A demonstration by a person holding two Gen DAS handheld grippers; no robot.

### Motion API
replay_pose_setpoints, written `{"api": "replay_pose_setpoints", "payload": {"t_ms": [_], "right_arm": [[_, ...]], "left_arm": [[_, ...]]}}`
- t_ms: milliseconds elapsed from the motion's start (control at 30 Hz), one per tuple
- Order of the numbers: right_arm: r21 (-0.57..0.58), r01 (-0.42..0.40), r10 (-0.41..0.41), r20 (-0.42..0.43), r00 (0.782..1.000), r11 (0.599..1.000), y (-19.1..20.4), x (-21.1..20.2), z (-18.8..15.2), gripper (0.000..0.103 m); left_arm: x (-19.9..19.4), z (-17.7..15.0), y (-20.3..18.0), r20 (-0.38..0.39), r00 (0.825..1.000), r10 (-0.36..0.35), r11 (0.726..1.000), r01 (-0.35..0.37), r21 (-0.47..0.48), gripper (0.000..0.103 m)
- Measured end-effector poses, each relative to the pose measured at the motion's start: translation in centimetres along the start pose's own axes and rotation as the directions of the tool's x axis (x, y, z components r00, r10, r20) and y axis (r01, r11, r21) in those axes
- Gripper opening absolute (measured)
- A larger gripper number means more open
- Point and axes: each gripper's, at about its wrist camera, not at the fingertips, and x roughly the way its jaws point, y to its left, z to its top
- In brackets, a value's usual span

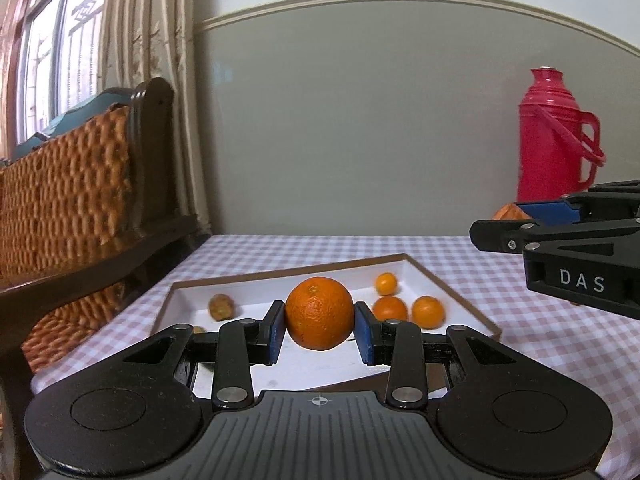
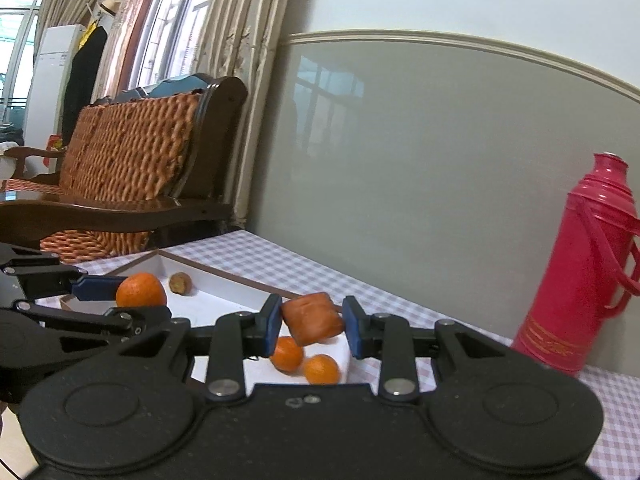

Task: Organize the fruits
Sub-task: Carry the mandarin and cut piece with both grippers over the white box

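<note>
My left gripper [image 1: 319,324] is shut on a large orange [image 1: 319,304], held above the near part of a white tray with a brown rim [image 1: 424,270]. In the tray lie three small oranges [image 1: 390,309] and a brown kiwi [image 1: 221,306]. My right gripper [image 2: 312,325] is shut on a blocky orange-brown fruit [image 2: 310,312] above the tray's right end, over two of the small oranges [image 2: 287,354]. Each gripper shows in the other's view: the right gripper [image 1: 516,222] at the right edge, the left gripper [image 2: 120,300] with the large orange [image 2: 141,290] at the left.
The tray sits on a pink-checked tablecloth [image 1: 520,320]. A tall red thermos [image 2: 576,280] stands at the back right by the grey wall. A dark wooden chair with a woven orange cushion [image 1: 68,184] stands beyond the table's left edge, before a curtain and window.
</note>
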Motion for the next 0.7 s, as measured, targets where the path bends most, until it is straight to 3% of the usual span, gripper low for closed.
{"api": "replay_pose_setpoints", "payload": {"t_ms": [400, 700], "right_arm": [[0.006, -0.061, 0.061, 0.005, 0.998, 0.998, 2.7, 1.9, 1.1, 0.024], [0.027, -0.047, 0.047, 0.002, 0.999, 0.999, 3.3, 4.4, 1.7, 0.024]], "left_arm": [[0.5, 0.2, 4.4, 0.006, 0.995, 0.102, 0.994, -0.101, -0.037, 0.037], [3.0, 1.0, 7.2, -0.008, 0.991, 0.137, 0.987, -0.137, -0.081, 0.037]]}}
